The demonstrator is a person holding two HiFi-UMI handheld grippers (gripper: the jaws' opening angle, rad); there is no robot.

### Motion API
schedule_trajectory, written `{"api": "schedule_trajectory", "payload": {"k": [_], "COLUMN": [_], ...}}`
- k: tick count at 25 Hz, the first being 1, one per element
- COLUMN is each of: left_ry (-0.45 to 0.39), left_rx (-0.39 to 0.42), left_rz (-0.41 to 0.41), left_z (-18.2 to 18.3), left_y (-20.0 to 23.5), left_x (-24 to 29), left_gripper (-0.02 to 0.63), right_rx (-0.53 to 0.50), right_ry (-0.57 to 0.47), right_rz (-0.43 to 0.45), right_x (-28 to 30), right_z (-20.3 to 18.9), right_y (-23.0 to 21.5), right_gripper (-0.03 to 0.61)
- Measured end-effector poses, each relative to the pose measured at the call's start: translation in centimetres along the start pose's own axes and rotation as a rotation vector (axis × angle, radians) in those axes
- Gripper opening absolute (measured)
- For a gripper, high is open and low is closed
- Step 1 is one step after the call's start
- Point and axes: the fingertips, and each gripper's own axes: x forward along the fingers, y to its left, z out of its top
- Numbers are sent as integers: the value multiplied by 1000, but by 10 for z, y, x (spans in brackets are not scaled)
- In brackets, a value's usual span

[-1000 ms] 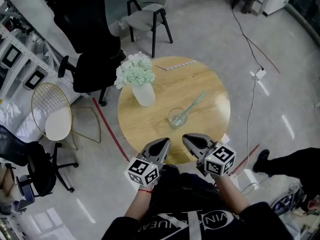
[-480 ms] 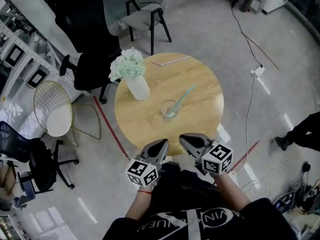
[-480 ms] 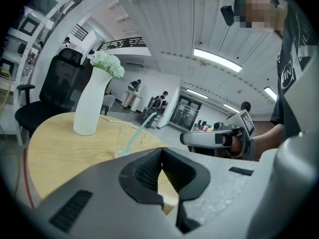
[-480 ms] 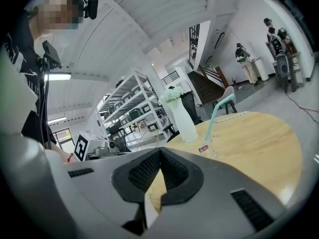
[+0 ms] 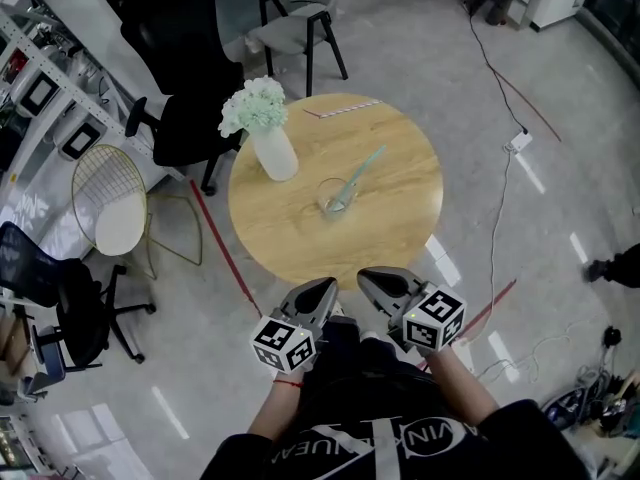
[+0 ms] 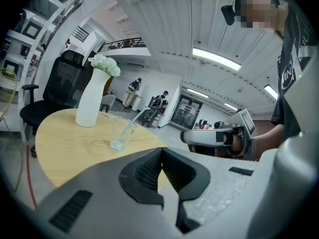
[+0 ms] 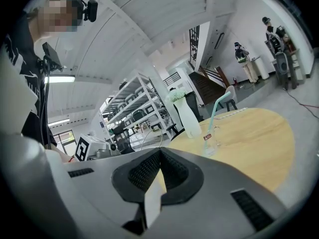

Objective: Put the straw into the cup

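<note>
Standing near the middle of the round worktop (image 5: 390, 223), the clear cup (image 5: 331, 197) holds the pale green straw (image 5: 360, 171), which leans out over its rim; a white vase (image 5: 276, 155) of flowers stands nearby. Off the worktop's near edge, the left gripper (image 5: 324, 289) and right gripper (image 5: 371, 278) hover with jaws pressed together, gripping nothing.

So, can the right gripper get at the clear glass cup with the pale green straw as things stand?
Probably not yet. The right gripper hangs off the round wooden table's near edge, jaws together, and the clear glass cup stands near the table's middle. Nothing lies between them, though.
</note>
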Motion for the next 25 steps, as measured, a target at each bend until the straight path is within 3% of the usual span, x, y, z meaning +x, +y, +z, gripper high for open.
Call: {"api": "schedule_trajectory", "payload": {"k": [15, 25], "left_ry": [-35, -72], "left_rx": [19, 45], "left_rz": [36, 69], "left_z": [-32, -29], "left_y": [-56, -61], "left_x": [-42, -68], "left_gripper": [6, 6], "right_rx": [-29, -64], "right_ry": [-8, -14], "right_rz": [34, 78], "right_x": [-48, -47], "right_z": [-32, -33], "right_y": [47, 72], "right_gripper": [3, 3]}}
